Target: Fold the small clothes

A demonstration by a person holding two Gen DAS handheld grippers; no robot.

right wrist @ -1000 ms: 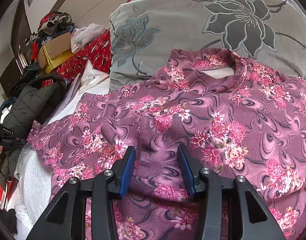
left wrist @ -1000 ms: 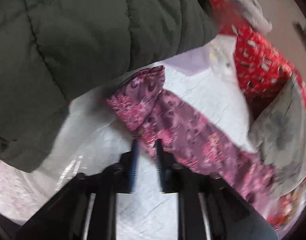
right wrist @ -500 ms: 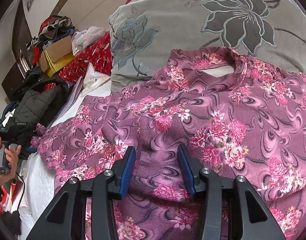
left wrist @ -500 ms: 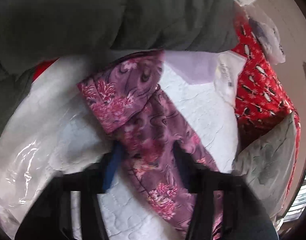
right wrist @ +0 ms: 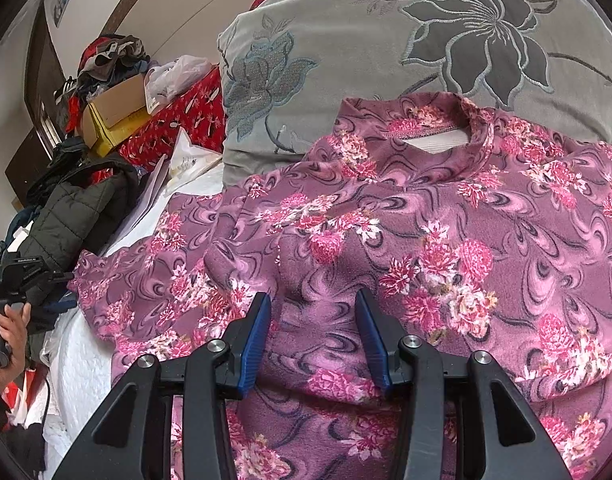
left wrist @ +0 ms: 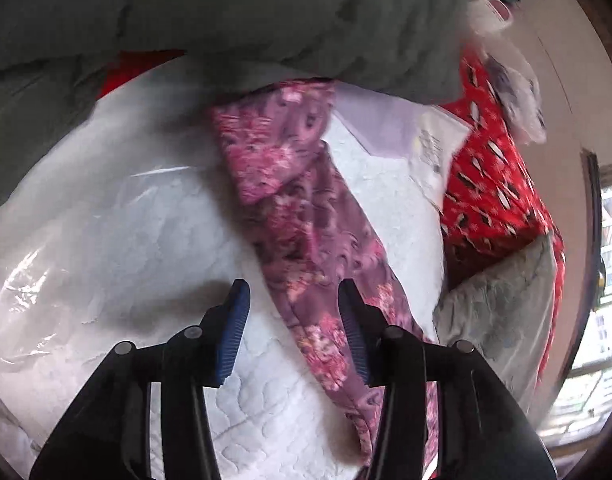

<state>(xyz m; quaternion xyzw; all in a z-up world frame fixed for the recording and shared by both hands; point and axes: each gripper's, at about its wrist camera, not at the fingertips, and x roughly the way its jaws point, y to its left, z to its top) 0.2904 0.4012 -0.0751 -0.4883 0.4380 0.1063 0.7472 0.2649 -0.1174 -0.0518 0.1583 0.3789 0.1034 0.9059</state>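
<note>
In the left wrist view, the left hand-held gripper (left wrist: 291,312) hangs over the white quilted bed (left wrist: 153,240), its jaws opening; one sleeve (left wrist: 306,216) of the floral top runs up between the blue pads, but they do not press on it, so it lies released. The sleeve's cuff end reaches toward a dark green padded jacket (left wrist: 225,16) beyond it, and crinkled clear plastic (left wrist: 29,280) lies on the bed to the sleeve's left. To the sleeve's right are a red patterned cover (left wrist: 494,184) and a grey pillow (left wrist: 502,312). In the right wrist view, the right hand-held gripper (right wrist: 313,336) sits low over the chest of the purple floral top (right wrist: 446,248), which lies spread flat on the bed with its collar against a grey flower-embroidered pillow (right wrist: 386,40). The jaws stand apart with a ridge of fabric between them; whether the pads pinch it I cannot tell. Left of the top, its sleeve (right wrist: 137,276) stretches toward the black jacket (right wrist: 77,212), where a hand (right wrist: 9,332) holds the other hand-held gripper's handle. Beyond the jacket, a cardboard box (right wrist: 113,112) rests on the red cover.
</note>
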